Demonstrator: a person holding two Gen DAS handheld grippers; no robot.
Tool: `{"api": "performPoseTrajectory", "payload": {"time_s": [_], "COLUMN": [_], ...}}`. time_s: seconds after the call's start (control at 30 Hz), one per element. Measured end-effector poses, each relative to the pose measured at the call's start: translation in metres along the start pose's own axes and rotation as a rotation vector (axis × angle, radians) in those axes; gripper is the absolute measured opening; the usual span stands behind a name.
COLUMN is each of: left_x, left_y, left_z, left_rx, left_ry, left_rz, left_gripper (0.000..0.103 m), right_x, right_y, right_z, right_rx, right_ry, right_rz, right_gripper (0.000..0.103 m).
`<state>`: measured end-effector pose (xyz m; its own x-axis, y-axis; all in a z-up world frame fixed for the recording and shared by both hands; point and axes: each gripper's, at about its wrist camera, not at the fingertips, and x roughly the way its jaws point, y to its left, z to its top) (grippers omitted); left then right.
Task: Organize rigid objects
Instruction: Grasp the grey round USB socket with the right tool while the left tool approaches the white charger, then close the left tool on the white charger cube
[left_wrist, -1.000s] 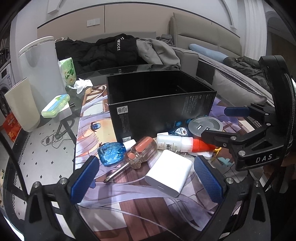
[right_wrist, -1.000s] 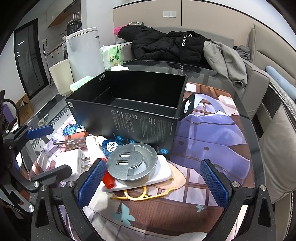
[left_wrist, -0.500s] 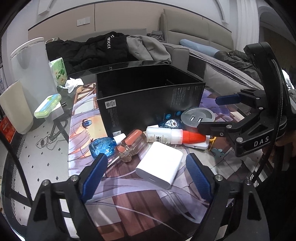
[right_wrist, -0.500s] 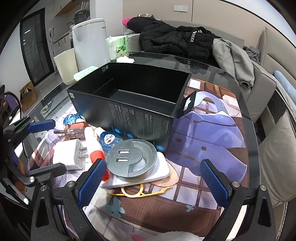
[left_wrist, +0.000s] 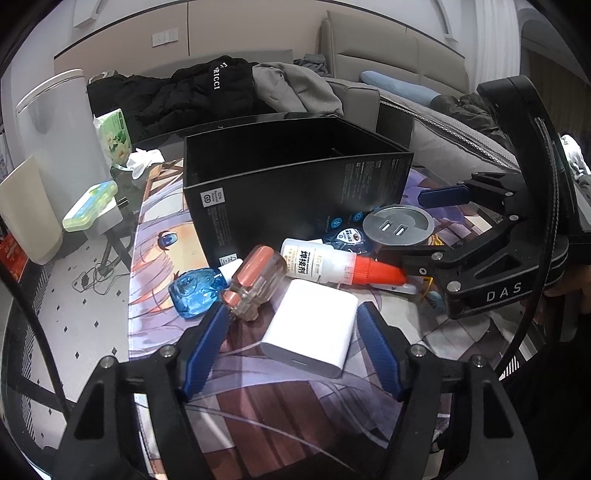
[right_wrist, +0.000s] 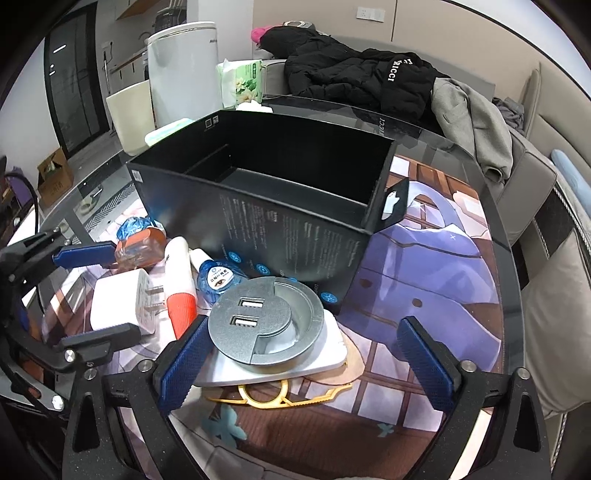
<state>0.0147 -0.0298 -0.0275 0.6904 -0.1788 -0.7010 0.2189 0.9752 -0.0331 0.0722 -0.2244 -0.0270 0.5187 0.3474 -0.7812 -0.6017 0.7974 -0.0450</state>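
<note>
An open black box stands on the printed mat. In front of it lie a white charger, a screwdriver with a clear orange handle, a white glue bottle with a red cap, blue eye-drop bottles and a round grey USB socket. My left gripper is open, its fingers on either side of the charger. My right gripper is open around the USB socket.
A yellow plastic clip and a white flat plate lie under the socket. A white bin, tissue pack and green case stand at the left. Jackets lie on the sofa behind.
My left gripper has moved forward and its fingers have narrowed, now straddling the white charger. My right gripper has moved forward toward the USB socket.
</note>
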Motion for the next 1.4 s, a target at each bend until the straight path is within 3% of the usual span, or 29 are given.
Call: {"api": "performPoseTrajectory", "payload": {"time_s": [0.4, 1.03, 1.13, 1.17, 1.4], "left_x": [0.0, 0.001, -0.001, 0.0, -0.002], "left_y": [0.0, -0.005, -0.004, -0.003, -0.001], "left_z": [-0.001, -0.003, -0.003, -0.003, 0.0], "left_rx": [0.017, 0.039, 0.038, 0.029, 0.008], "left_ry": [0.0, 0.004, -0.008, 0.002, -0.002], "left_rz": [0.019, 0.031, 0.036, 0.012, -0.002], "left_gripper": [0.069, 0.074, 0.06, 0.042, 0.04], "right_x": [-0.001, -0.024, -0.028, -0.028, -0.039], "right_y": [0.008, 0.007, 0.006, 0.005, 0.0], "right_z": [-0.001, -0.005, -0.004, -0.004, -0.002], "right_rx": [-0.004, -0.008, -0.002, -0.002, 0.011], "right_ry": [-0.017, -0.079, -0.089, -0.091, -0.131], "right_rz": [0.052, 0.023, 0.021, 0.02, 0.014], "right_gripper": [0.058, 0.058, 0.058, 0.058, 0.058]}}
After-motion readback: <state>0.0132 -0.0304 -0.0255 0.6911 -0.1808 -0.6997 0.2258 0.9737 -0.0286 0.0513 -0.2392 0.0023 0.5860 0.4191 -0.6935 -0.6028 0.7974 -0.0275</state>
